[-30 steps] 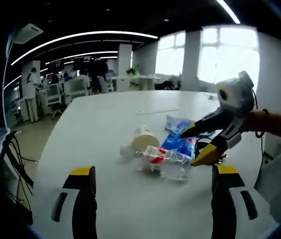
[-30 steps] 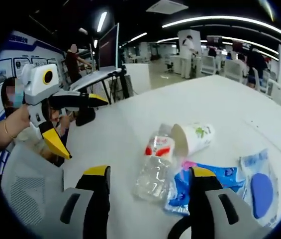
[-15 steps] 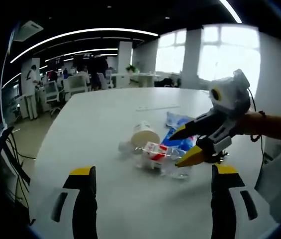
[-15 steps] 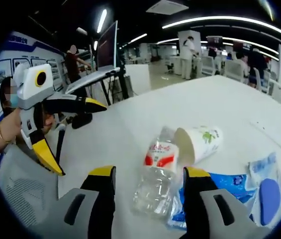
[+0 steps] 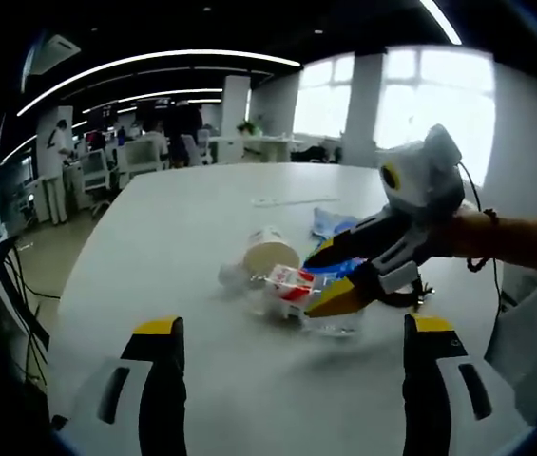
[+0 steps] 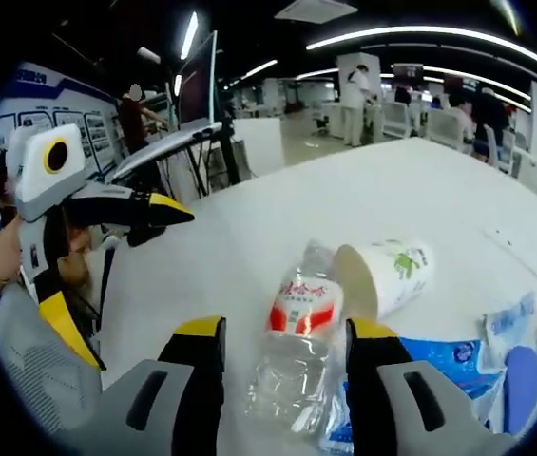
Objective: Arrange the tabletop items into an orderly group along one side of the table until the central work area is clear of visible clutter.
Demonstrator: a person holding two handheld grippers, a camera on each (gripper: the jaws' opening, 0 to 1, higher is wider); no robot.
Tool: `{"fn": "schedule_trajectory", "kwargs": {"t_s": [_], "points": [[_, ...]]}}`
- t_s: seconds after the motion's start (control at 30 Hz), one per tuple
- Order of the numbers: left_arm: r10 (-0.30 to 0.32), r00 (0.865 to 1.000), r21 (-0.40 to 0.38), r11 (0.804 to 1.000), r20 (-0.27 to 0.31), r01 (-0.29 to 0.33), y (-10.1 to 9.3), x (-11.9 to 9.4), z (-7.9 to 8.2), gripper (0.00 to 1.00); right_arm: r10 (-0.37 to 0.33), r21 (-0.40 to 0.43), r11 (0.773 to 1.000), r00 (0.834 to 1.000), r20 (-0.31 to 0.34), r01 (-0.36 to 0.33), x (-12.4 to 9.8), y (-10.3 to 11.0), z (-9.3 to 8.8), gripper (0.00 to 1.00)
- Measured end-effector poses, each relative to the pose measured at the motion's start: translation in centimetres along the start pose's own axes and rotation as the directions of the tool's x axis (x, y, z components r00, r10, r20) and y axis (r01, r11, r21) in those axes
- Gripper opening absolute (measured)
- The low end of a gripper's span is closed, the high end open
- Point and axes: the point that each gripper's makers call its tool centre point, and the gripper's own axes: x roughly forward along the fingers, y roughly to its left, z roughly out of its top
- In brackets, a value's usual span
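Note:
A clear plastic bottle (image 6: 304,306) with a red label lies on its side on the white table (image 6: 278,209). My right gripper (image 6: 287,329) is open, with one jaw on each side of the bottle. A white paper cup (image 6: 390,274) lies tipped over just beyond the bottle, and blue plastic packets (image 6: 450,366) lie to the right. In the left gripper view the right gripper (image 5: 317,283) reaches in over the bottle (image 5: 292,288), with the cup (image 5: 268,255) and a blue packet (image 5: 336,226) behind. My left gripper (image 5: 294,325) is wide open and holds nothing, short of the pile.
My left gripper (image 6: 133,285) hangs off the table's left edge in the right gripper view, above a grey mesh chair (image 6: 35,385). A screen on a stand (image 6: 201,90) and office desks with people stand beyond. Cables (image 5: 11,285) hang past the table edge.
My right gripper has moved forward, so the bottle now lies between its jaws, which have narrowed slightly. The left gripper has stayed wide open and nearly still.

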Motion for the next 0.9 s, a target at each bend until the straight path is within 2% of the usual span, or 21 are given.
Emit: {"fn": "schedule_trajectory", "kwargs": {"t_s": [0.4, 0.57, 0.77, 0.9], "points": [[-0.011, 1.0, -0.011, 1.0, -0.006, 0.011, 0.0, 0.2, -0.5, 0.94, -0.044, 0.019, 0.999, 0.999, -0.025, 0.045, 1.7, -0.5, 0.0, 0.46], [-0.019, 1.0, -0.024, 1.0, 0.01, 0.02, -0.1, 0.3, -0.4, 0.94, -0.071, 0.064, 0.995, 0.997, -0.036, 0.073, 2.3, -0.8, -0.1, 0.45], [-0.028, 1.0, -0.018, 0.999, -0.007, 0.028, -0.2, 0.5, -0.8, 0.93, -0.12, 0.105, 0.987, 0.991, -0.061, 0.126, 2.7, -1.4, -0.4, 0.42], [-0.033, 0.999, -0.02, 0.999, -0.014, 0.033, -0.4, 0.7, -1.1, 0.93, -0.134, 0.097, 0.985, 0.988, -0.077, 0.141, 3.2, -1.6, -0.6, 0.42]]}}
